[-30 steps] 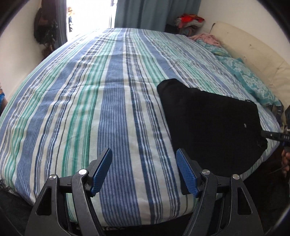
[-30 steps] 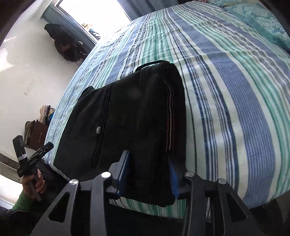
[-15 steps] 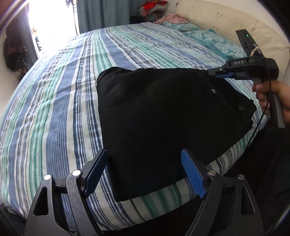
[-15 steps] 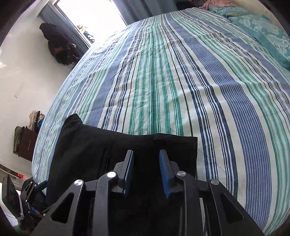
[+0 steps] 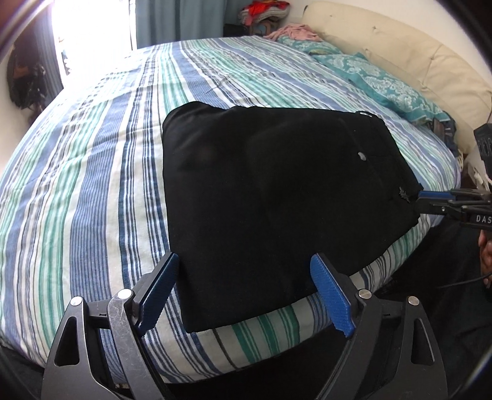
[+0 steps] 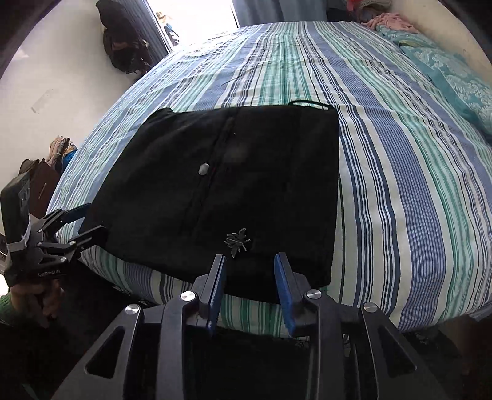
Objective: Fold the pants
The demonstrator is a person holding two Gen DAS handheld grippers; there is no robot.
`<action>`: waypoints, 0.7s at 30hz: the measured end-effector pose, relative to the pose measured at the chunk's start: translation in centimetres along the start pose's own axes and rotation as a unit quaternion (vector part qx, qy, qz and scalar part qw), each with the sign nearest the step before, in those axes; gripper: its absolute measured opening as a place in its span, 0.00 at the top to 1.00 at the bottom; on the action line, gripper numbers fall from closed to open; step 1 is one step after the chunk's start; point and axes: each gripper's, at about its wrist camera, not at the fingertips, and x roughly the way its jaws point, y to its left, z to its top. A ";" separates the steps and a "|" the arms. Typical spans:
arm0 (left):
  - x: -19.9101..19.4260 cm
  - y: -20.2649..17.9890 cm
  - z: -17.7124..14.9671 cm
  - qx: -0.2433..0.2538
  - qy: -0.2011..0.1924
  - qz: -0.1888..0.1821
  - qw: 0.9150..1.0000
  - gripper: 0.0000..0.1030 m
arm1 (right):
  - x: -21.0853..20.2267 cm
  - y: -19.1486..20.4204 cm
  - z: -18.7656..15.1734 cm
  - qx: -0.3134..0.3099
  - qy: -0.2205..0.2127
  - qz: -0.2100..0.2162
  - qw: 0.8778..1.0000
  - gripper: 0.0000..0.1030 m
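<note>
Striped bed [image 5: 92,172] | black pants [image 5: 276,190] folded flat near its edge | left claw [image 5: 246,286] spread wide, opening, empty | right claw [image 6: 250,277] parted, widening, gripping nothing

We see folded pants [image 5: 276,200] lying on the near edge of a bed [image 5: 92,184]. Pillows [image 5: 384,83] lie far right, against a headboard [image 5: 415,58]. A pile of clothes [image 5: 264,12] sits beyond the bed's far end, beside a curtain [image 5: 172,18].
</note>
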 end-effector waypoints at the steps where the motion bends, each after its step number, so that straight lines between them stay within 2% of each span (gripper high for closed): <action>1: -0.5 0.3 0.1 -0.008 -0.003 -0.005 1.000 0.14 | -0.8 -0.2 -0.1 0.011 -0.011 0.006 1.000 0.68; 3: -1.7 1.4 0.4 -0.030 -0.017 -0.009 0.999 0.13 | -2.8 -0.3 0.4 0.024 -0.037 0.004 0.999 0.68; 5: -2.0 2.4 0.8 -0.052 -0.027 -0.010 0.998 0.11 | -4.8 0.2 1.5 0.007 -0.075 -0.004 0.997 0.67; 8: -1.1 3.3 1.4 -0.068 -0.016 0.004 0.998 0.11 | -5.1 0.7 3.4 -0.011 -0.106 -0.004 0.994 0.54; 9: -0.9 3.5 1.6 -0.071 -0.012 0.006 0.997 0.11 | -4.5 0.6 3.8 -0.010 -0.112 0.005 0.994 0.53; 11: -0.9 3.9 2.1 -0.071 -0.014 0.008 0.997 0.11 | -2.4 0.4 3.8 -0.013 -0.109 0.024 0.994 0.53; 14: -0.6 4.5 3.8 -0.060 -0.010 0.012 0.998 0.11 | 2.3 -0.5 2.4 0.001 -0.035 0.003 0.999 0.52; 16: 0.9 4.8 5.7 -0.053 0.011 0.009 0.998 0.11 | 2.1 -0.7 1.7 0.007 -0.062 0.003 0.998 0.53; 21: 6.1 3.9 11.0 -0.019 0.044 0.025 0.999 0.11 | 2.3 -1.4 1.6 0.037 -0.068 0.014 0.997 0.53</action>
